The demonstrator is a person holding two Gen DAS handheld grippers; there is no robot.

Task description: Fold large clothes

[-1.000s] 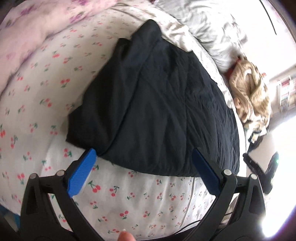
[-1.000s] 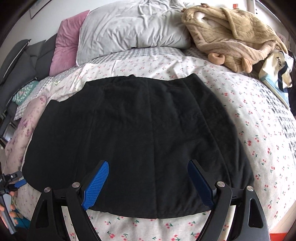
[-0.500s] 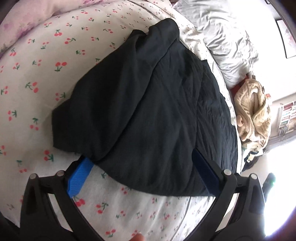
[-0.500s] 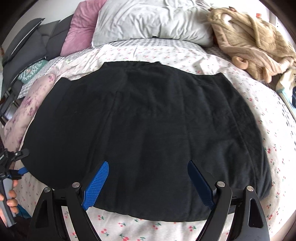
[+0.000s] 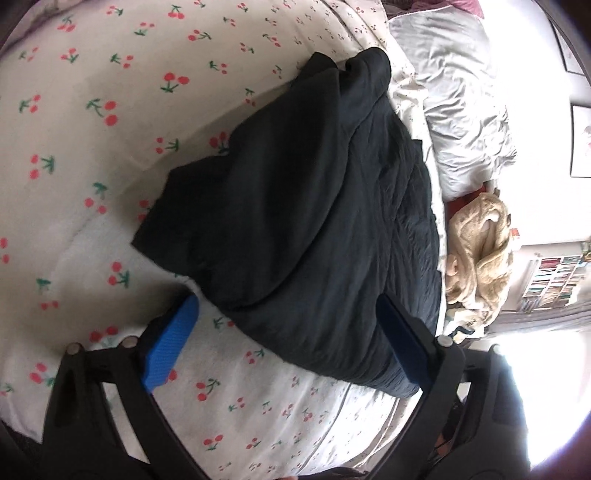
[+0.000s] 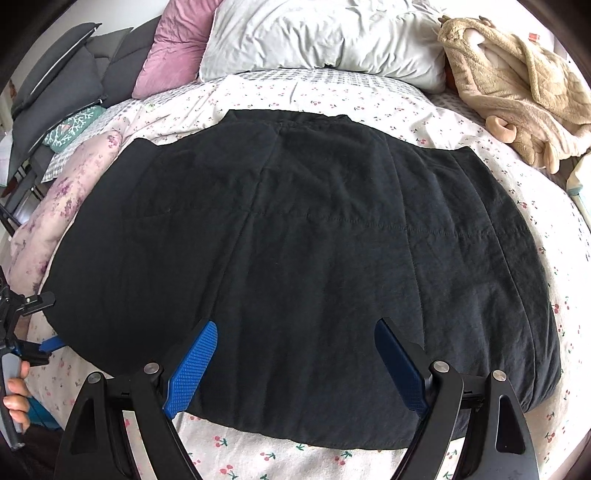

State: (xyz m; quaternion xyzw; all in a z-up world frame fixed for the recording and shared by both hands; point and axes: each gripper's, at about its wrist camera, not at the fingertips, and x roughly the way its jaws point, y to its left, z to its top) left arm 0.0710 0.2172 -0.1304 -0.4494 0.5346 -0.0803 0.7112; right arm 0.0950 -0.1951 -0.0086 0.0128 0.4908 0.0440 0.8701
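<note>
A large black garment point(image 6: 295, 236) lies spread flat on the bed with the cherry-print cover point(image 6: 369, 99); in the left wrist view the garment point(image 5: 295, 229) shows a sleeve folded over its body. My left gripper point(image 5: 286, 325) is open and empty, low over the garment's near left corner, its left pad over the cover. My right gripper point(image 6: 295, 350) is open and empty, just above the garment's near hem. The left gripper also shows at the right wrist view's left edge point(image 6: 22, 317), held by a hand.
A grey pillow point(image 6: 321, 33) and a pink pillow point(image 6: 166, 48) lie at the bed's head. A beige plush robe point(image 6: 517, 85) lies at the far right. A floral pink roll point(image 6: 66, 199) lies along the bed's left side. Dark cushions point(image 6: 55, 81) are stacked at the far left.
Both grippers have moved closer to and lower over the garment. The left one has come to its near left corner. Both stay open.
</note>
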